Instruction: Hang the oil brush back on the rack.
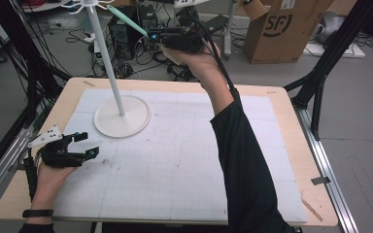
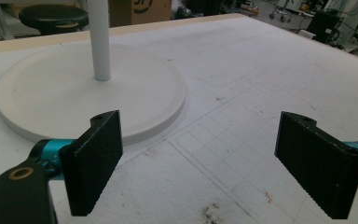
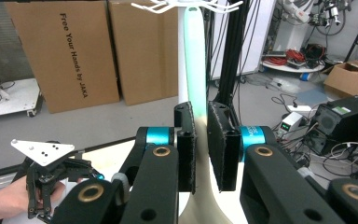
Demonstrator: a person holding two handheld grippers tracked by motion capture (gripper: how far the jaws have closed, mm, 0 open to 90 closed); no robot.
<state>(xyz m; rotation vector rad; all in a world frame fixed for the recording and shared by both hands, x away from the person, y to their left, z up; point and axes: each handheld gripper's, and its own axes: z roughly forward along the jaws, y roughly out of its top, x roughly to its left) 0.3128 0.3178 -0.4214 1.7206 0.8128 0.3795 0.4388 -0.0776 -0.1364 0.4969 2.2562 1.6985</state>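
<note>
A white foam board [image 1: 175,160] covered a wooden table [image 1: 291,160], and on it, toward 10 o'clock from the board's centre in the high view, stood a white rack [image 1: 122,115] with a round flat base, a thin upright pole and small hooks at its top. No open container sat on the table; the closed cardboard boxes [image 1: 284,29] stood on the floor beyond the far edge, at about 1 o'clock. The right gripper [image 1: 151,35] was raised above the table's far edge, at 12 o'clock, and its jaws were clamped narrowly on a long, slim mint-green tool [image 1: 126,19], perhaps a shoehorn or spatula. In the right gripper view the pads [image 3: 223,140] pressed on its pale lower stretch from both sides. In that view its long axis ran straight up from the jaws toward the rack's hooks [image 3: 186,7]; in the high view it slanted toward 10 o'clock, its free end close to the top of the pole. Whether it touched a hook could not be told. The left gripper [image 1: 83,144] rested low over the board at 8 o'clock, its jaws spread wide with nothing between them, pointing toward the rack's base [image 2: 88,93] just beyond.
</note>
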